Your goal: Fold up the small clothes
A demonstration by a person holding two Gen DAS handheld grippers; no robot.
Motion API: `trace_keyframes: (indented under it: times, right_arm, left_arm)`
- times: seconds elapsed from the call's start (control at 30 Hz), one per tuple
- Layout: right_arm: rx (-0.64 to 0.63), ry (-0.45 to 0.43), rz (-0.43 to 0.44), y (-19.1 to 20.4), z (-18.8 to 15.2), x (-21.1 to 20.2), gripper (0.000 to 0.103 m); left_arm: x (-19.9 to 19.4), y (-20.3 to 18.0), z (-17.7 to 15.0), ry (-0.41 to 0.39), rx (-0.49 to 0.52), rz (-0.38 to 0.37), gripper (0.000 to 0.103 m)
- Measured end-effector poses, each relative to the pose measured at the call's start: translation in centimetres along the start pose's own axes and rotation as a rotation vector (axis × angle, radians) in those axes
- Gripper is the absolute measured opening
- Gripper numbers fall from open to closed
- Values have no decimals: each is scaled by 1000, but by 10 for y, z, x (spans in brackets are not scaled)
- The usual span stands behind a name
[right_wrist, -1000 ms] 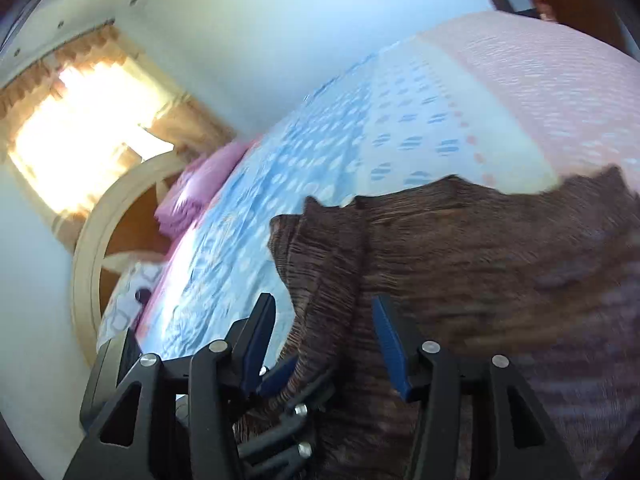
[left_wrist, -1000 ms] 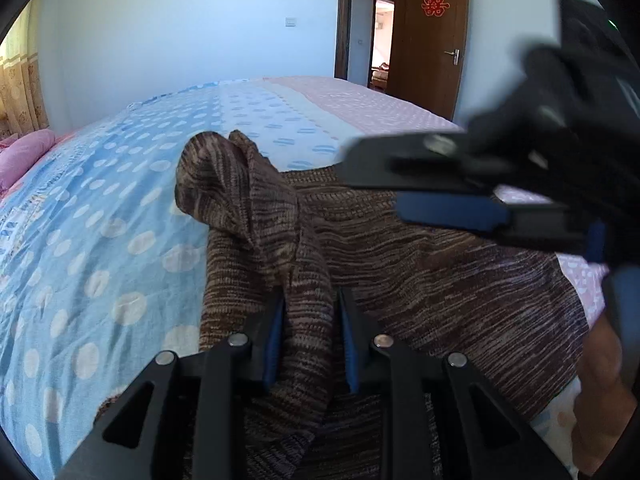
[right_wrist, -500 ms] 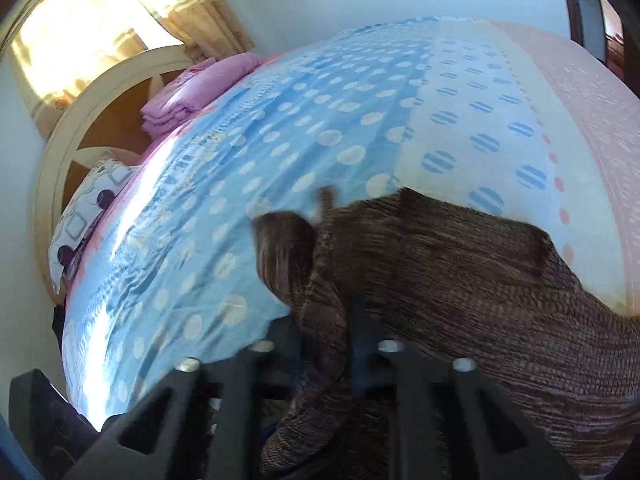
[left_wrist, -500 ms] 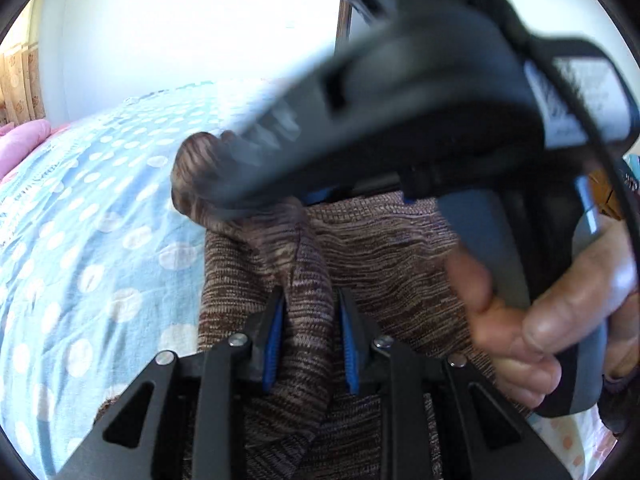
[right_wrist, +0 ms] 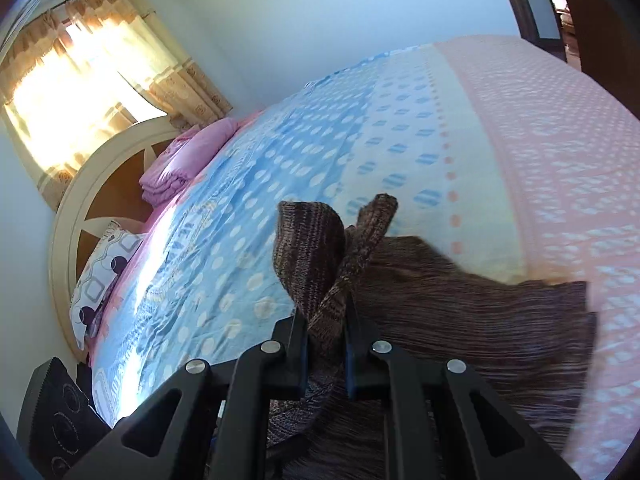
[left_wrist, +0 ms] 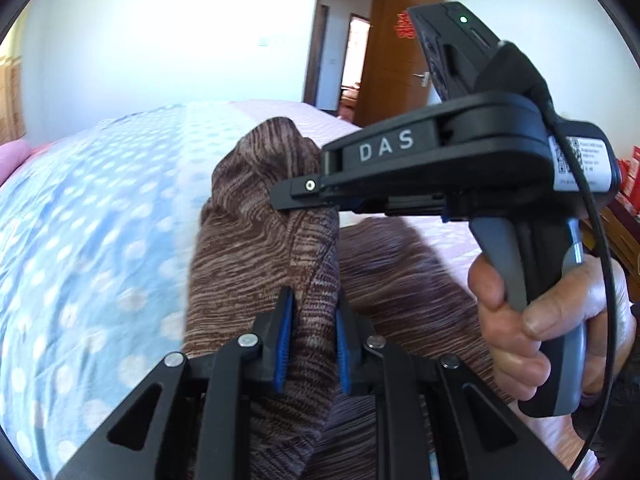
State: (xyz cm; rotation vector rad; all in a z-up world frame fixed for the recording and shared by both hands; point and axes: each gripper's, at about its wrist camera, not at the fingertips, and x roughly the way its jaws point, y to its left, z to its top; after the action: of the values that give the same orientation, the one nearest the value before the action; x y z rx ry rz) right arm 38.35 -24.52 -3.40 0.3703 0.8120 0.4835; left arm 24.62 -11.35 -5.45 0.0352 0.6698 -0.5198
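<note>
The lower part of the brown knit garment point(left_wrist: 256, 248) runs out of view beneath both tools, and its far edge over the bed point(right_wrist: 280, 168) is blurred. The left hand-held gripper point(left_wrist: 310, 344) is closing narrow on a bunched fold of it. The right hand-held gripper point(right_wrist: 326, 344), gripped by a hand point(left_wrist: 532, 320), is closing tight on another fold lifted above the bed.

The brown striped knit garment point(left_wrist: 256, 248) lies spread on the bed. One bunched, ribbed edge point(right_wrist: 320, 256) rises upright off the bedcover.
</note>
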Motion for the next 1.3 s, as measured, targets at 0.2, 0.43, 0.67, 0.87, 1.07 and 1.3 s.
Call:
trace_keyframes:
  times: [0.2, 0.43, 0.67, 0.87, 1.07, 1.3]
  right_arm:
    - [31, -6, -78, -48, -3, -34, 13]
    - [126, 28, -141, -111, -23, -36, 13]
    - [257, 17, -107, -150, -43, -30, 18]
    - [264, -75, -312, -139, -52, -86, 44]
    - [246, -176, -227, -90, -104, -153, 44]
    - [257, -185, -209, -25, -165, -155, 45]
  left_arm:
    - [27, -53, 10, 34, 37, -47, 20]
    - [68, -84, 4, 115, 49, -65, 20]
    - [79, -84, -1, 125, 76, -86, 22]
    - [22, -62, -8, 110, 61, -188, 74]
    - [-39, 6, -38, 31, -66, -142, 81]
    - [-27, 44, -54, 89, -209, 9, 81]
